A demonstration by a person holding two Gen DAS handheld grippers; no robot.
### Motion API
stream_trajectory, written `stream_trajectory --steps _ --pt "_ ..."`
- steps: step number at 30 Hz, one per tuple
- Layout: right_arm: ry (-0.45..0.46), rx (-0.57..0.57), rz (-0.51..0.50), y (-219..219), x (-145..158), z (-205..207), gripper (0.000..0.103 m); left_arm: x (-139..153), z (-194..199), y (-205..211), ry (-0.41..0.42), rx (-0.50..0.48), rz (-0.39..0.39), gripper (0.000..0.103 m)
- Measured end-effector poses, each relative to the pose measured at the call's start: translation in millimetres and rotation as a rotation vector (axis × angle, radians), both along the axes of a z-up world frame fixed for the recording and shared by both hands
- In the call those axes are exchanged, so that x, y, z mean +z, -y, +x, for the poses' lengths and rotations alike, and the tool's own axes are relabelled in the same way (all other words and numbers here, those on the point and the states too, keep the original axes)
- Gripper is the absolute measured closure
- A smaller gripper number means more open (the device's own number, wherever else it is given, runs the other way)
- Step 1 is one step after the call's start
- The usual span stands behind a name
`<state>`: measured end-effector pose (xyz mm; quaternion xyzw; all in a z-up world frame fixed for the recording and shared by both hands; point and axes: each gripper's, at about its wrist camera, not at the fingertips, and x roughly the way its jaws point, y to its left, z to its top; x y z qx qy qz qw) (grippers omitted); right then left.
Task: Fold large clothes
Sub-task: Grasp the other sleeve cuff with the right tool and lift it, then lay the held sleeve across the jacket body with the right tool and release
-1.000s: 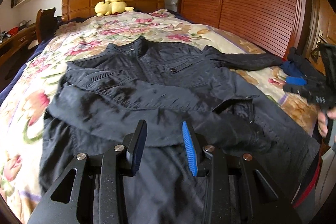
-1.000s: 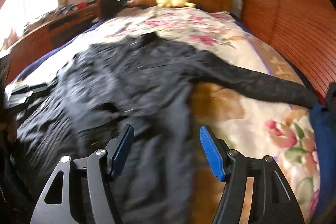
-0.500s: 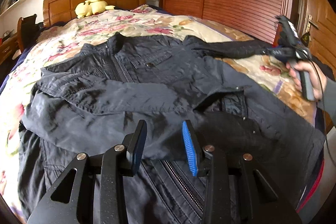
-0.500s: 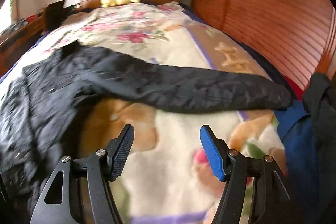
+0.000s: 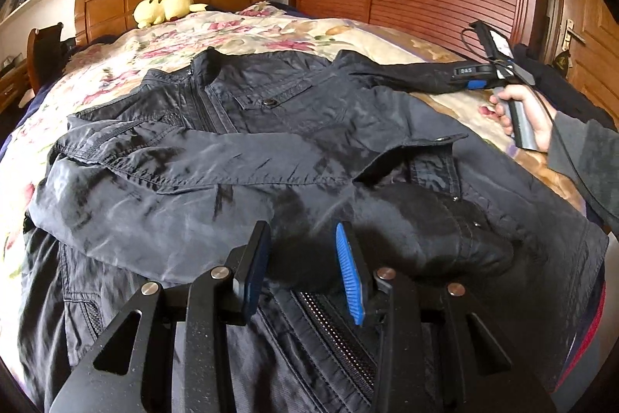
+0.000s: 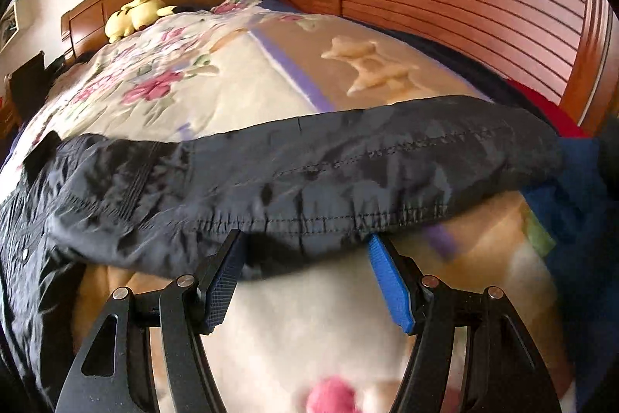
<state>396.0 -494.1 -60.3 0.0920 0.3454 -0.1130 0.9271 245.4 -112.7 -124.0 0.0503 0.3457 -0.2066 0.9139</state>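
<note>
Left wrist view: my left tool [image 5: 301, 268] part-open, empty, above black jacket [image 5: 271, 149] on bed [image 5: 271, 29] | my right tool [image 6: 303, 277] wide, empty, at outstretched sleeve [image 6: 348, 173].

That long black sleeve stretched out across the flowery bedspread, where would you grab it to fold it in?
Near the cuff end of the outstretched sleeve, from its near stitched edge, where the right tongs already stand open. The sleeve lies flat and straight on the bedspread, so lifting its free end should swing the whole length over the jacket.
</note>
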Motion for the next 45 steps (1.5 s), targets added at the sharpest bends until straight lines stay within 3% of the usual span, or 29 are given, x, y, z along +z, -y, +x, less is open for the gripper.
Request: stream_trajectory --steps 6,15,19,23,30,34,40,45 --pt "0.061 -0.009 0.042 6 -20 3 0.036 0 -1 -1 0.002 -0.004 -0.006 0.067" --pt "0.080 -0.015 0.071 14 -22 -8 0.038 -2 -2 0 0.012 -0.009 0.004 0.067" --pt "0.078 -0.004 0.089 17 -24 -6 0.070 -2 -2 -1 0.008 -0.007 -0.002 0.067" --pt "0.069 0.028 0.074 12 -23 -7 0.088 -2 -1 -2 0.008 -0.007 -0.001 0.067" --pt "0.067 0.058 0.002 1 -15 -10 0.095 -2 -2 -2 0.008 -0.006 -0.006 0.067" --pt "0.065 0.109 -0.112 -24 15 -13 0.095 -1 -1 -4 0.004 -0.006 -0.024 0.067" --pt "0.134 0.193 -0.194 -72 89 -30 0.096 6 -5 -13 0.010 -0.003 -0.061 0.067" --pt "0.169 0.282 -0.254 -126 132 -50 0.096 18 -14 -22 0.032 -0.012 -0.058 0.067"
